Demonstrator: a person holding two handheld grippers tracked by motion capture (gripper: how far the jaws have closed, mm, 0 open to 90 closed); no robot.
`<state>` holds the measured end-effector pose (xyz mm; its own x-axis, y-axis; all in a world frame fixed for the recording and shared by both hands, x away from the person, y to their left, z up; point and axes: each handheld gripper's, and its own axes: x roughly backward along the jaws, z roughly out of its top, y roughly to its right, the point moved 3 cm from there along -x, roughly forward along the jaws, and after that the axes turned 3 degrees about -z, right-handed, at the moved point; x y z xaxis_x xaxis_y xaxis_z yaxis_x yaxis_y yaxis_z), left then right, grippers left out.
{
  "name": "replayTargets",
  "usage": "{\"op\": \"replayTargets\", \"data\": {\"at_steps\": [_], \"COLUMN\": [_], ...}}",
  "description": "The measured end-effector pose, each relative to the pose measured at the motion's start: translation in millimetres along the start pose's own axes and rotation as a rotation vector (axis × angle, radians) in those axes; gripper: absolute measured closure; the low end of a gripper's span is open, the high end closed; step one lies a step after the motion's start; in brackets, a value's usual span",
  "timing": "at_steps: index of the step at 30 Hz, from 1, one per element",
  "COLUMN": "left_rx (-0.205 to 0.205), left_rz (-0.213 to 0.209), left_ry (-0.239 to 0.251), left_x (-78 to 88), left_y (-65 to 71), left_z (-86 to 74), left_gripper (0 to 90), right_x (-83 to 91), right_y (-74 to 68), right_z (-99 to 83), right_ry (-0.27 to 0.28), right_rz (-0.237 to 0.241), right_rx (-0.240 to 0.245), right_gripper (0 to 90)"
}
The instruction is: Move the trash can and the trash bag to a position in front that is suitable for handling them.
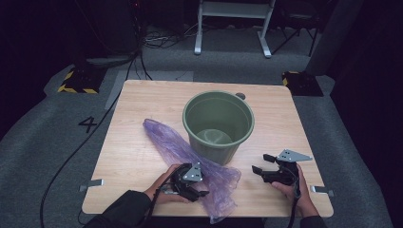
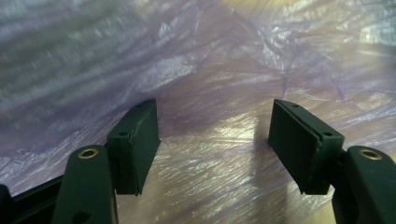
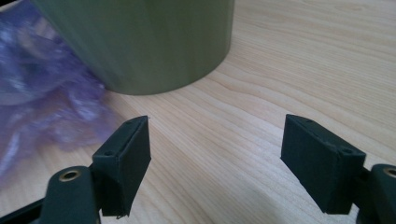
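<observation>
A crumpled purple plastic bag lies flat on the wooden table, stretching from the left of a green bucket toward the front edge. My left gripper hovers over the bag's near end, open. In the left gripper view the bag spreads under and between the pads of my left gripper, which do not pinch it. My right gripper rests open at the front right, aimed at the bucket. In the right gripper view, my right gripper has bare wood between its jaws, with the bucket ahead.
The bucket stands upright near the table's middle and looks empty inside. A white frame and cables lie on the grey floor beyond the far edge. Metal brackets stick out at the table's front corners.
</observation>
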<state>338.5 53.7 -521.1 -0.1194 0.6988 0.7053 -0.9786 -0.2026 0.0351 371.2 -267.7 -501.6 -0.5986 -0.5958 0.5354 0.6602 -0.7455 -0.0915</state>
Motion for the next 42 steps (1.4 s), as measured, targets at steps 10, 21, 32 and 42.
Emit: {"op": "replayTargets", "data": {"at_steps": [10, 21, 32, 42], "left_rx": [0.032, 0.046, 0.044, 0.107], "left_rz": [0.032, 0.069, 0.118, 0.16], "left_ry": [0.006, 0.013, 0.045, 0.115], "left_x": [-16.5, -23.0, 11.3, 62.1], "left_y": [-4.0, -4.0, -3.5, -17.3], "left_z": [15.9, 21.6, 12.3, -12.1], "left_gripper": [32.9, 29.1, 17.0, 17.6], "right_x": [1.7, -28.0, -26.8, -17.6], "right_y": [-34.2, -65.2, -51.3, -33.1], "right_z": [12.6, 8.2, -0.8, 1.3], "right_ry": [-0.001, -0.083, -0.123, -0.098], "right_rz": [0.142, 0.119, 0.053, 0.023], "right_rx": [0.028, 0.158, 0.222, 0.181], "right_gripper": [21.2, 53.9, 89.6, 89.9]}}
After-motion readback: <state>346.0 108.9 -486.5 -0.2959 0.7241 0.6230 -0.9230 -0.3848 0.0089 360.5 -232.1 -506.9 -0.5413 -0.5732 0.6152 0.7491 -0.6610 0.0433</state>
